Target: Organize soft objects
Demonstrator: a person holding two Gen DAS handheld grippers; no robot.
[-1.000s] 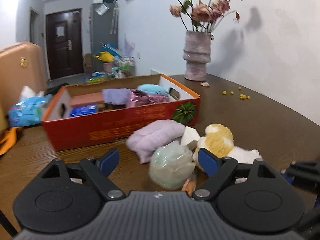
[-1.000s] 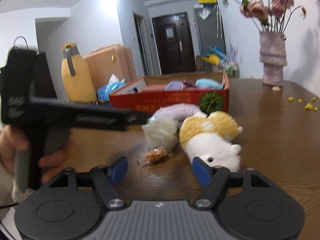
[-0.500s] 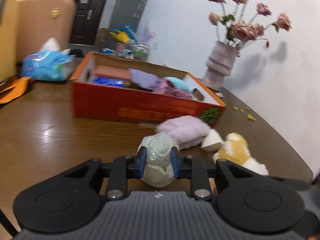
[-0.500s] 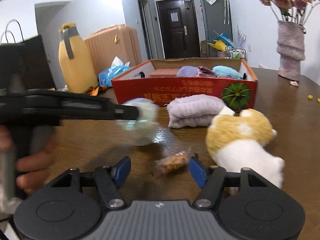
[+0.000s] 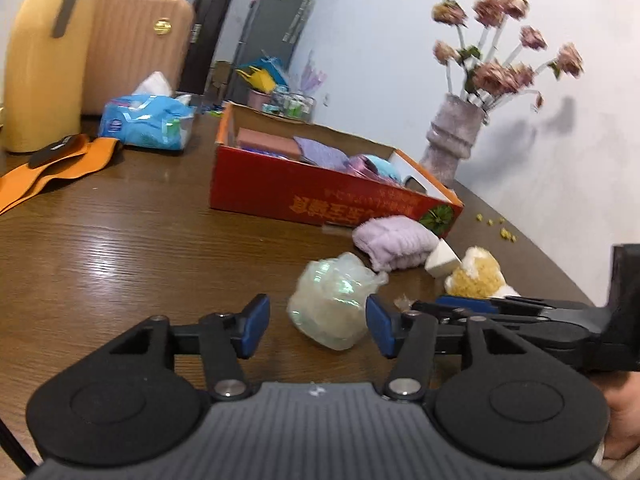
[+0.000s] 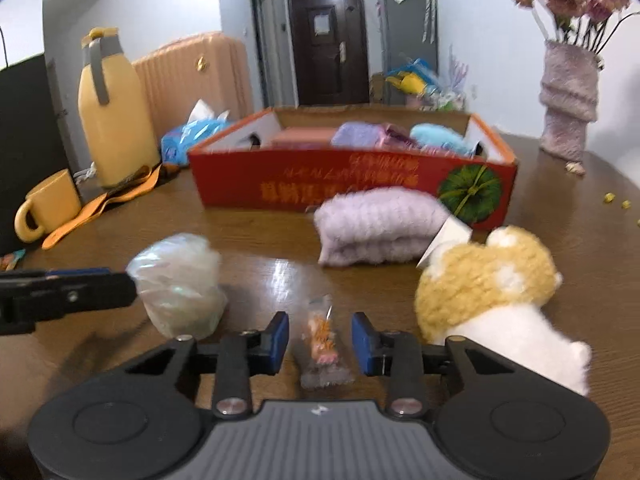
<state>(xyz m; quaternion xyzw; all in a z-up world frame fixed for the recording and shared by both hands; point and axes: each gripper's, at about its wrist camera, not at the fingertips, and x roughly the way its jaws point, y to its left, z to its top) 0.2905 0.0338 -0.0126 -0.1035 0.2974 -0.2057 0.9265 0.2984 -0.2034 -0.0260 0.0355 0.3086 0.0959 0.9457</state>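
Our left gripper (image 5: 318,326) has just been opening, its pads clear of the crinkled clear bag (image 5: 334,300) resting on the table (image 5: 120,248) between them. Our right gripper (image 6: 320,338) has been closing around the small snack packet (image 6: 322,344) without touching it, beside the plush toy (image 6: 488,292).

Background, non-task: brown wood-grain table (image 5: 120,248). Far right, ribbed pinkish-grey vase (image 6: 568,108) upright, holding dried pink flowers (image 5: 504,68); small yellow crumbs (image 5: 506,234) on table nearby. Far left: tall yellow jug (image 6: 114,120) with grey strap, yellow mug (image 6: 48,204) beside it, orange strap (image 5: 44,172) lying flat, blue tissue pack (image 5: 148,120). Off table: peach ribbed suitcase (image 5: 136,40), dark door (image 6: 330,46), grey cabinet (image 6: 408,28)
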